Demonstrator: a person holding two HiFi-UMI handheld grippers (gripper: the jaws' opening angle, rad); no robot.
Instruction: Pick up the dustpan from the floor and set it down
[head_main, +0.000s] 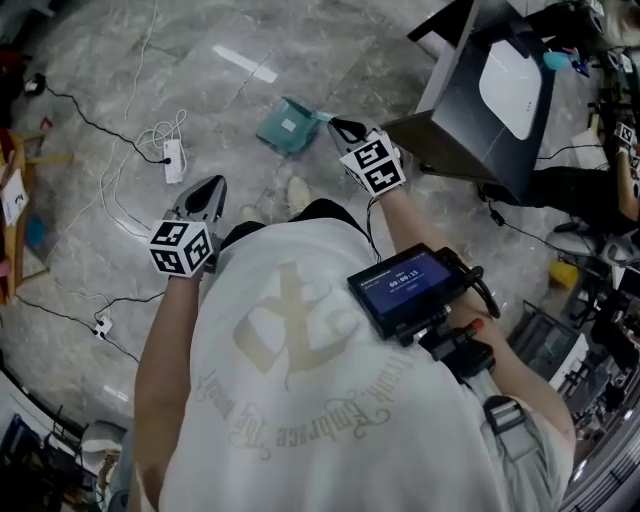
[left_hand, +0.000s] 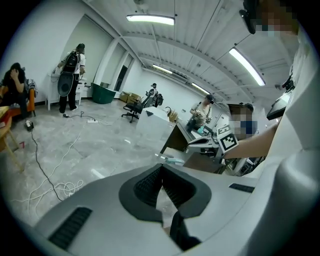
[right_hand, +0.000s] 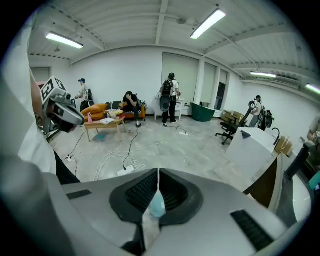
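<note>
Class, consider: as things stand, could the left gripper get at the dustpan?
Probably yes. The dustpan is held by the right gripper, and nothing stands between it and the left gripper. The left gripper's empty jaws are together, though.

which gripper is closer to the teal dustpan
Right. The right gripper is shut on the handle of the dustpan; the left gripper is apart from it, empty, lower left in the head view.
</note>
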